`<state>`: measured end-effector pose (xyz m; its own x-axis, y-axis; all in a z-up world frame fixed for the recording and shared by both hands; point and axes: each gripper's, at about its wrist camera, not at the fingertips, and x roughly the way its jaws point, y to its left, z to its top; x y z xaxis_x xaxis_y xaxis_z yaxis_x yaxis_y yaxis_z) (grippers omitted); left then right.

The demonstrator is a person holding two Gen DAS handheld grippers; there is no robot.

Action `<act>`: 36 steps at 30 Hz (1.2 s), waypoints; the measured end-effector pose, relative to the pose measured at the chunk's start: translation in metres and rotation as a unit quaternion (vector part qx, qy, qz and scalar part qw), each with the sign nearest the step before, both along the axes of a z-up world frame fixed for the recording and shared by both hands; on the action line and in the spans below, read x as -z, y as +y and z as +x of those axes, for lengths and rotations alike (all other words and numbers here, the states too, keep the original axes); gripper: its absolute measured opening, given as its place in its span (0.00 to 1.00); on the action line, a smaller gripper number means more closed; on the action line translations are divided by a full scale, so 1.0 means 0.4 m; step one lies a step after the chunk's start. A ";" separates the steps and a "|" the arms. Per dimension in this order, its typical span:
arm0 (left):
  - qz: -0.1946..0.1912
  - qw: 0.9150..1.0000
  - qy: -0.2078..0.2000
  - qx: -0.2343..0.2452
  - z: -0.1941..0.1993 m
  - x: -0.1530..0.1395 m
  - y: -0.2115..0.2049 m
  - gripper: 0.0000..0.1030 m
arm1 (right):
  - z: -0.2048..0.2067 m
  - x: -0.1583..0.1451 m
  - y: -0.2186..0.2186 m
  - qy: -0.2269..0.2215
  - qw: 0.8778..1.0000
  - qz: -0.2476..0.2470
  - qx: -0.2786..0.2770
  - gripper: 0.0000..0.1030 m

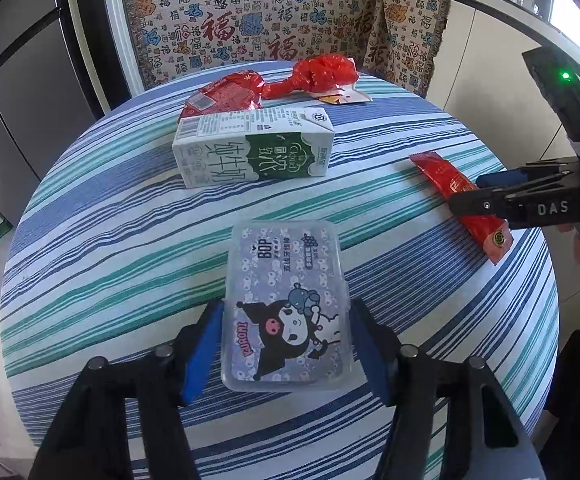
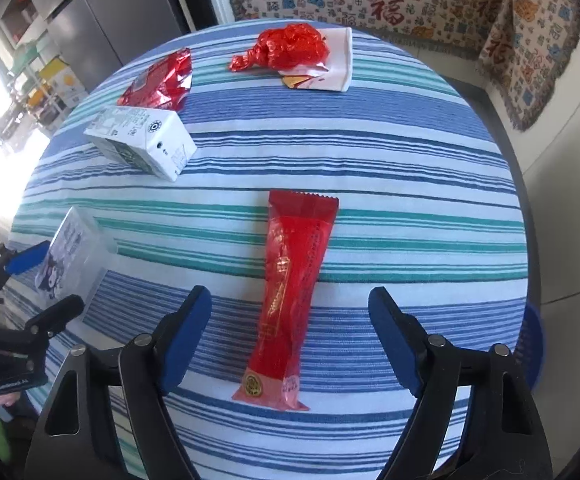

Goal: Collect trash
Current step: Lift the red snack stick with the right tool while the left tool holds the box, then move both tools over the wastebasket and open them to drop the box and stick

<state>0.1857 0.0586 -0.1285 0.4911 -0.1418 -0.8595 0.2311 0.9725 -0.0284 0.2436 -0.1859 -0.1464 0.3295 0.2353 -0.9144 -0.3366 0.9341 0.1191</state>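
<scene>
Both grippers at trash on striped bench (image 1: 90, 208).
Left gripper (image 1: 286, 344) fingers pinching box (image 1: 286, 300); right gripper (image 2: 290, 336) fingers spread around red wrapper (image 2: 290, 292).

A woven cloth with a matt, ribbed finish is seen on the table (image 2: 370, 152). The long red wrapper (image 2: 290, 300) is of glossy translucent film, as is the crumpled red wrapper (image 2: 290, 46) at 12 o'clock. The milk carton (image 1: 254, 148) is of smooth coated paperboard. The clear box (image 1: 286, 304) is of frosted plastic. Matt blue pads (image 1: 202, 356) are carried on black plastic fingers.
</scene>
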 end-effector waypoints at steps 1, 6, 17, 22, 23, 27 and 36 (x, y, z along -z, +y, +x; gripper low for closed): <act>0.001 1.000 -0.002 0.001 -0.001 -0.001 0.000 0.62 | 0.005 0.007 0.000 0.005 1.000 -0.001 0.001 0.57; -0.007 1.000 -0.014 0.010 -0.024 -0.022 -0.017 0.61 | -0.006 0.000 -0.021 0.001 1.000 0.022 0.005 0.16; -0.059 0.994 -0.030 0.081 -0.014 -0.086 -0.223 0.61 | -0.070 -0.096 -0.198 -0.022 0.995 0.080 0.051 0.15; -0.081 0.988 -0.026 0.130 0.003 -0.096 -0.391 0.61 | -0.093 -0.117 -0.349 -0.033 0.991 0.084 0.100 0.15; -0.085 0.986 -0.025 0.138 0.006 -0.098 -0.427 0.61 | -0.098 -0.119 -0.388 -0.034 0.990 0.082 0.111 0.15; -0.106 0.978 -0.017 0.179 0.014 -0.104 -0.605 0.61 | -0.118 -0.111 -0.550 -0.037 0.982 0.070 0.169 0.15; -0.128 0.965 0.013 0.227 0.056 -0.023 -0.969 0.61 | -0.120 -0.024 -0.814 -0.024 0.967 0.045 0.250 0.15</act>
